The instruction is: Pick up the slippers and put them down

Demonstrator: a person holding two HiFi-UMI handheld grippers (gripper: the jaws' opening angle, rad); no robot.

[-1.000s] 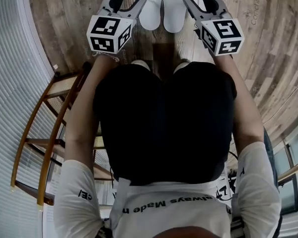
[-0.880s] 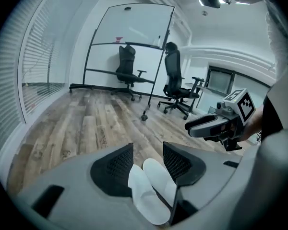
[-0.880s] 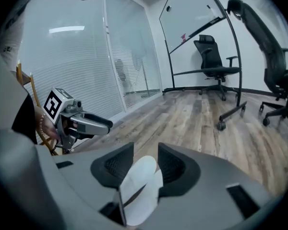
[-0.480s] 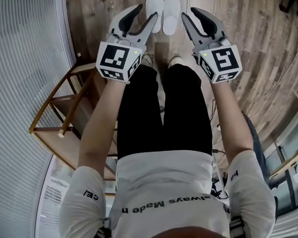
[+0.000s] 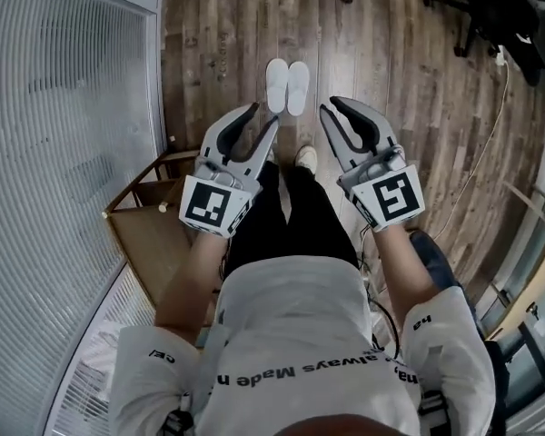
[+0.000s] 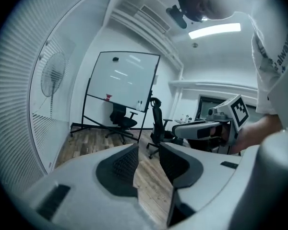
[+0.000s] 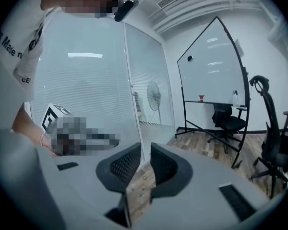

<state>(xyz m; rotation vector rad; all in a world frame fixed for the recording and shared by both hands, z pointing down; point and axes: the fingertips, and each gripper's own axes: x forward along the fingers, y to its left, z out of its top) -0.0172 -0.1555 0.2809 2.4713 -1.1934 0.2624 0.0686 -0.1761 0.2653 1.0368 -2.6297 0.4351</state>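
Observation:
A pair of white slippers (image 5: 286,86) lies side by side on the wooden floor (image 5: 391,80), far below and ahead of the person's feet. My left gripper (image 5: 263,116) and right gripper (image 5: 331,107) are held up at waist height, well above the slippers and touching neither. Both sets of jaws are closing with nothing between them. A narrow gap still shows between the left gripper's (image 6: 149,159) pads, and a narrower one between the right gripper's (image 7: 144,166) pads. Neither gripper view shows the slippers; both look level across the room.
A wooden shelf rack (image 5: 145,230) stands at the person's left against a glass wall with blinds (image 5: 64,153). An office chair (image 5: 500,12) and a cable (image 5: 486,134) are at the far right. A whiteboard (image 6: 122,80), black chairs (image 6: 157,123) and a fan (image 7: 154,92) stand across the room.
The person has stood up from a crouch. Both grippers rose far above the floor, so the slippers now look small and distant. The right jaws have narrowed.

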